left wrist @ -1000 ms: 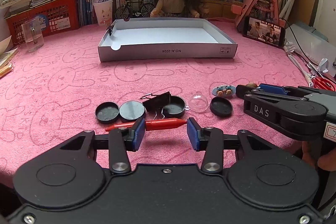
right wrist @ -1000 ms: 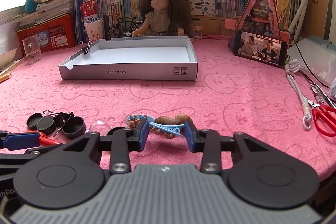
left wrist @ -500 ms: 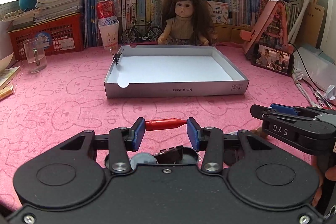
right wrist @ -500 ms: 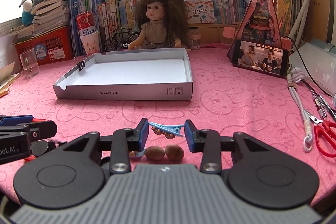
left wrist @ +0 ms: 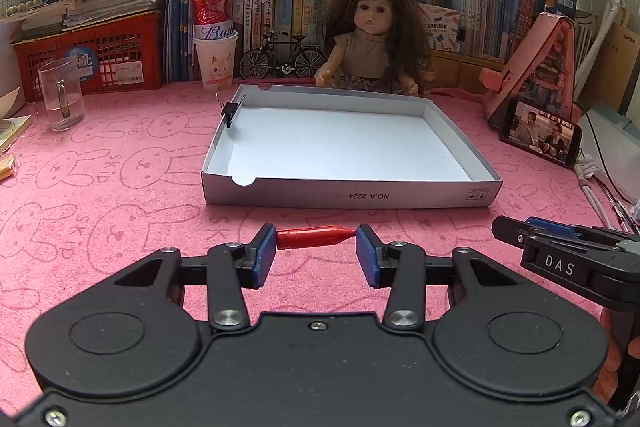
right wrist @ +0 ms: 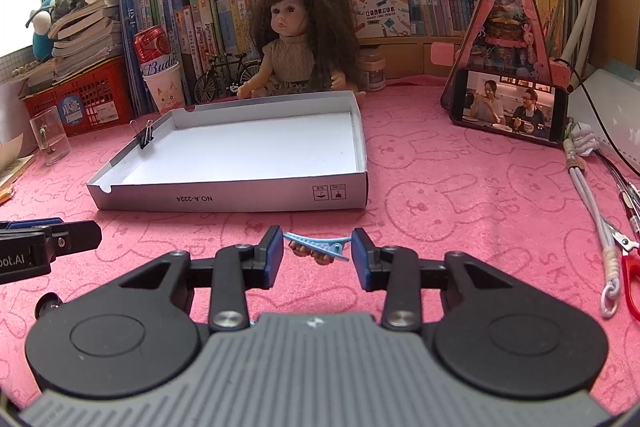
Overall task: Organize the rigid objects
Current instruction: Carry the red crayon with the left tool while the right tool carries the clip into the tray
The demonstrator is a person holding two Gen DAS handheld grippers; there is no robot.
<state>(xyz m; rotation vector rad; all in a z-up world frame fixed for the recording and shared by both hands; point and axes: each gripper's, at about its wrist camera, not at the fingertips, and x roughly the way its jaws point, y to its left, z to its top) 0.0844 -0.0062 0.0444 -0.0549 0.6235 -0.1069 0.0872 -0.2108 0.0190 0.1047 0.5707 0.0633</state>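
In the left wrist view, the left hand-held gripper (left wrist: 316,251) is seen clenched on a small red pen-like piece (left wrist: 314,236), which is held lengthwise between the blue pads, one end against each, above the pink desk (left wrist: 100,195) and short of the shallow white box (left wrist: 416,195). The piece is judged light, stiff and smooth; pinched by its ends, with one end tapered to a point, it could slip or pivot, so a hold across its thicker barrel would be surer. The box is seen bare inside, with a black binder clip (left wrist: 230,111) fixed on its left wall. In the right wrist view, the right hand-held gripper (right wrist: 316,254) is seen grasping a light blue hair clip (right wrist: 316,247) end to end, slightly tilted, with a small brown ornament beneath it, also held above the desk before the near wall of the box. The clip is judged thin, light and somewhat springy plastic, liable to flex or snap under a hard squeeze; its wider middle is judged the steadier place to be gripped. The left gripper's tip is visible at the left edge.
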